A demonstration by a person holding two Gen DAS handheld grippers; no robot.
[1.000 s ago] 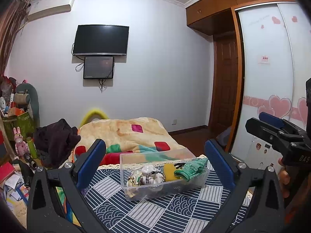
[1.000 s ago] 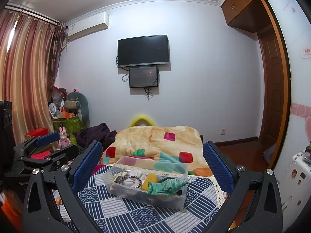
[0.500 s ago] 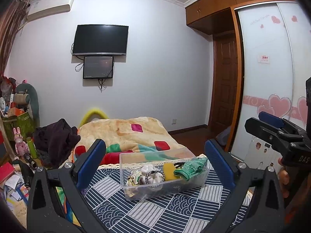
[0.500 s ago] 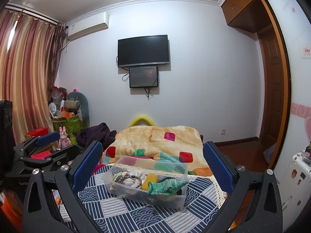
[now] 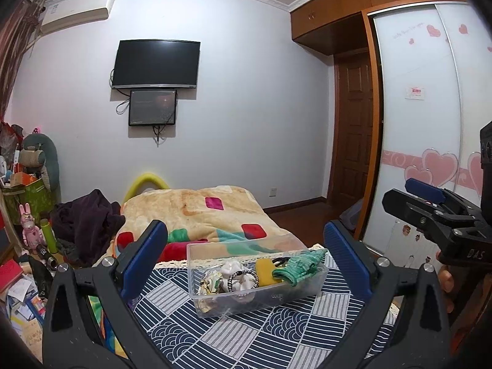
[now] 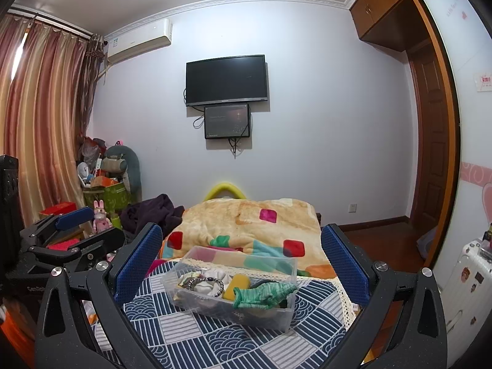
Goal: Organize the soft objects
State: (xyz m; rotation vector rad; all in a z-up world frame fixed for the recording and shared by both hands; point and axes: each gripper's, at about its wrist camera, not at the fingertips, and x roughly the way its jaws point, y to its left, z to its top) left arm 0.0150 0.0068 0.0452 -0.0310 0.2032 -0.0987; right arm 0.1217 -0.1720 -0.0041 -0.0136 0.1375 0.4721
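Two hand-held grippers hang level before a clear plastic bin (image 5: 255,279) of soft odds and ends that sits low and centre in both wrist views, on a surface spread with a navy-and-white patterned cloth (image 5: 215,335).

In the left wrist view, reading left to right, the left gripper (image 5: 246,258) has its blue-padded jaws spread wide with nothing between them. The bin sits ahead of and between the jaws, touching neither. Inside it lie a floral scrunchie (image 5: 210,281), a white scrunchie ringed by a beaded bracelet (image 5: 243,278), a yellow sponge-like block (image 5: 263,272) and a green knitted piece (image 5: 299,266) draped over the bin's right rim. At the right edge of that frame the right gripper (image 5: 430,206) appears side-on.

In the right wrist view the left gripper (image 6: 73,230) shows at the left edge, and the right gripper (image 6: 243,261) also stands wide and empty, the bin (image 6: 233,286) framed between its jaws but well short of them. The green knit (image 6: 264,295) spills toward the bin's near right corner.

The soft things lie gathered in the bin, a scene that suits either sorting about to start from the bin or items already collected into it. Neither gripper is committed to any one piece. Any grasp here would call for closing in on the bin and pinching pliant fabric that will bunch rather than resist.
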